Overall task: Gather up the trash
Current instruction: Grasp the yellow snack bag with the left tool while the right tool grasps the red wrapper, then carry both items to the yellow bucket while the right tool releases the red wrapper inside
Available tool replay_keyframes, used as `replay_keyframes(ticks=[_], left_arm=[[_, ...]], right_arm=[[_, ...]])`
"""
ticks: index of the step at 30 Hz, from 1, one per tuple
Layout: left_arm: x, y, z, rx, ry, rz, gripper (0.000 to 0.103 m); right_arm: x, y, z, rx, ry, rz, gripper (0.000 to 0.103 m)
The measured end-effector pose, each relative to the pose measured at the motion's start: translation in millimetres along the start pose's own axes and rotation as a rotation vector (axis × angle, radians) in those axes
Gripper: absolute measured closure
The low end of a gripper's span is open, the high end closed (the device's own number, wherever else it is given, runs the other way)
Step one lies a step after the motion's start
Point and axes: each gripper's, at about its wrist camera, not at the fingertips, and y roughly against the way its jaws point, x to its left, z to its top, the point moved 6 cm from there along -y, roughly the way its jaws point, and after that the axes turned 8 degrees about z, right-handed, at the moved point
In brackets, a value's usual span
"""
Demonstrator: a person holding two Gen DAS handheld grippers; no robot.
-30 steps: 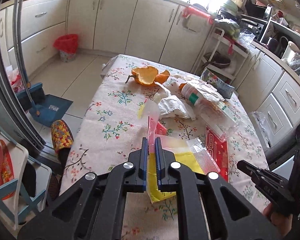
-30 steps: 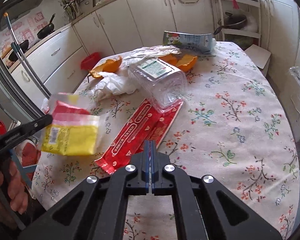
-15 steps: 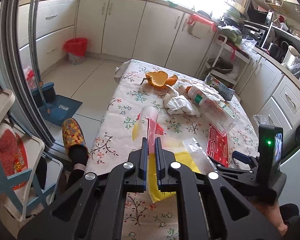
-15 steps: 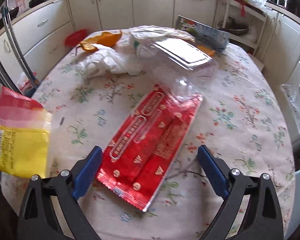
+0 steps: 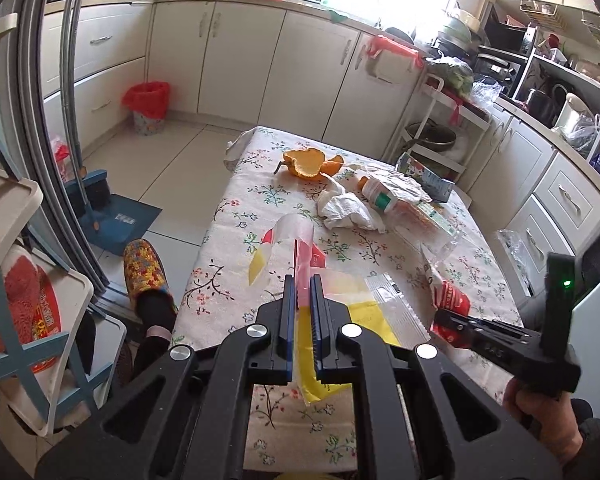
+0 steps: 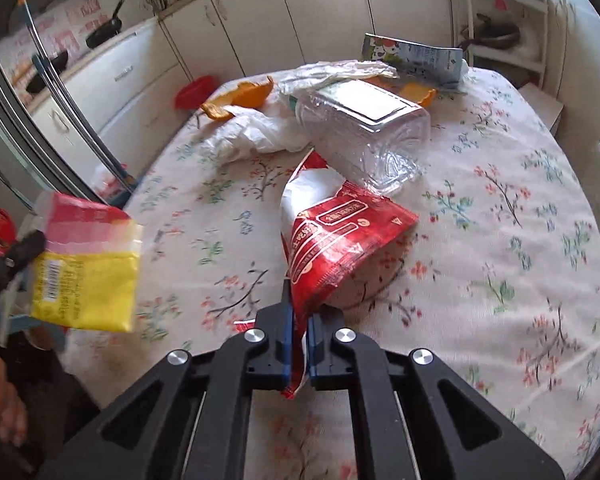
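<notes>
Left gripper (image 5: 303,296): black plastic linkage arms, four round silver screw heads across the knuckles, blue ribbed pads on the inner faces of both fingers (image 5: 289,312).

Right gripper (image 6: 299,322): same build, with black arms, four silver screws and blue pads. Seen at lower right of the left wrist view, its black body carries an upright black module with a small lit green LED.

Person: floral-patterned slipper (image 5: 144,268) over a dark sock, lower left of the left wrist view.

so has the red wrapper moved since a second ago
Yes. The red wrapper, flat before, is now pinched in the right gripper, its near end lifted off the tablecloth below the clear container.
</notes>
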Motion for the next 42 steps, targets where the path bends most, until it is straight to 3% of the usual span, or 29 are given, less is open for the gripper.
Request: replay_keyframes(ticks=[5,15,22,28,38,40,42], left_arm=[[-8,25,-10,-0.015,-0.027,-0.015,0.096],[-26,81,-51,-0.025,-0.114,-0.041,0.096],[-26,116,-90,0.0,-0.159,-0.06,0.096],[-23,141,-127,0.037,-0.197,-0.07,0.096],[-27,151,-200,0.156,-0.29,-0.061,0.096],[-28,150,-210,0.185,-0.31,-0.056,0.096],[-29,148,-223,0.221,-0.336,-0.05,0.096]], right_arm=[[7,44,-16,-0.047,-0.051,0.092,0.097],[53,97,-90,-0.003,0.095,0.095,0.097],[83,102,-166,0.154,0.187,0.106,0.097],[101,86,-231,0.374,0.327,0.076,0.097],[112,62,-304,0.646,0.533,-0.008,0.095],[108,60,-311,0.685,0.519,-0.016,0.088],[102,61,-316,0.711,0.505,-0.03,0.057]])
